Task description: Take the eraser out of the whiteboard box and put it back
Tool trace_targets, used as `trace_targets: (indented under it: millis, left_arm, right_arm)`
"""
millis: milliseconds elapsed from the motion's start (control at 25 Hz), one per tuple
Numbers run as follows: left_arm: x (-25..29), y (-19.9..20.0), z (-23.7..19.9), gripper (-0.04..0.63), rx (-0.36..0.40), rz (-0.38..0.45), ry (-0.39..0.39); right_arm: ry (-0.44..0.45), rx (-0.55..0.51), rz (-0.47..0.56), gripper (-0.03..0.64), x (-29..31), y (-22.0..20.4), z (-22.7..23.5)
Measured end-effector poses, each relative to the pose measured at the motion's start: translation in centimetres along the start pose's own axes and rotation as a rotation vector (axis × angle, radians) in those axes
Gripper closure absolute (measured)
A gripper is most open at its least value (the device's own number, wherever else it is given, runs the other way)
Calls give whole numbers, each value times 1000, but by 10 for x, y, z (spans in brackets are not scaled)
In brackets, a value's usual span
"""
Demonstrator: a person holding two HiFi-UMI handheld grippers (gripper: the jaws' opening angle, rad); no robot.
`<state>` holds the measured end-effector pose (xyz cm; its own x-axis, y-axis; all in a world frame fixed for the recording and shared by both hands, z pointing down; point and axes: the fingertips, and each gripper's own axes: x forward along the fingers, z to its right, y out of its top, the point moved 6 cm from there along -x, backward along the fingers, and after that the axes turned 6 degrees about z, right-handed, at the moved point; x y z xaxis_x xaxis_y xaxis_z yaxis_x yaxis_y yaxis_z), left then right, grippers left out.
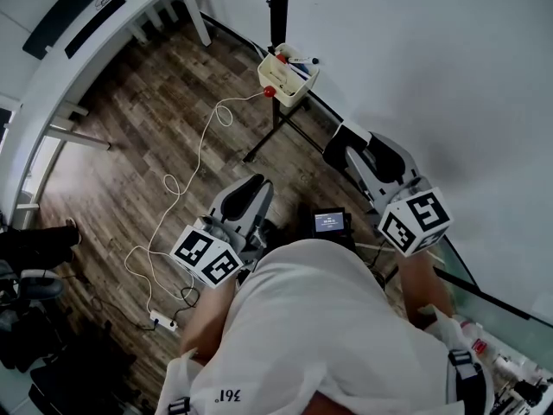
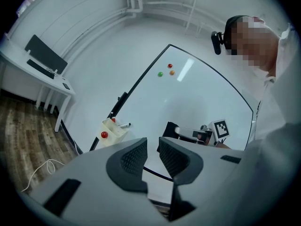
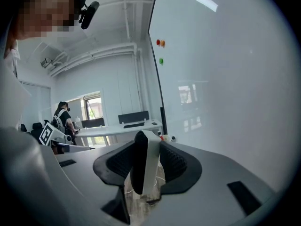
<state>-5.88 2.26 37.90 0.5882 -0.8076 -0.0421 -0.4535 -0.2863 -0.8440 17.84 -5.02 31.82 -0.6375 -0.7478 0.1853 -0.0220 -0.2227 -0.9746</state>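
Right gripper (image 3: 148,152): closed on the eraser (image 3: 141,173), held edge-on between its pads.
Left gripper (image 2: 152,148): jaws slightly apart, nothing between them.
Box (image 1: 288,77): on the whiteboard's (image 1: 415,76) lower edge, well ahead of both grippers; marker (image 1: 302,60) inside, red magnet (image 1: 269,91) on the front.
Floor: white cable (image 1: 186,175) loops to a power strip (image 1: 162,322).
Table (image 1: 78,33): far left.

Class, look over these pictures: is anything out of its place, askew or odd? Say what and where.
The eraser is out of the whiteboard box: it stands edge-on, clamped in the right gripper, away from the box. A white cable sprawls in loose loops across the floor.
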Motion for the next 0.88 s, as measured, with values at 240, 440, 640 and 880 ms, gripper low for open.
trace_targets:
  millis: [240,440,640,880]
  left_arm:
    - [0,-1,2,512,-5,-7,0]
    - [2,-1,1,512,-7,-7,0]
    - [3,-1,-1,512,-9,-10,-1]
    - [12,8,-8,512,9,8,-2]
  right_arm:
    - [-3,7,-4,440,-1,0,0]
    - [-3,12,-8,440,2,-1,1]
    - [-3,11,-16,440,4,-2,1]
    - [2,-10,-14,440,15,5,5]
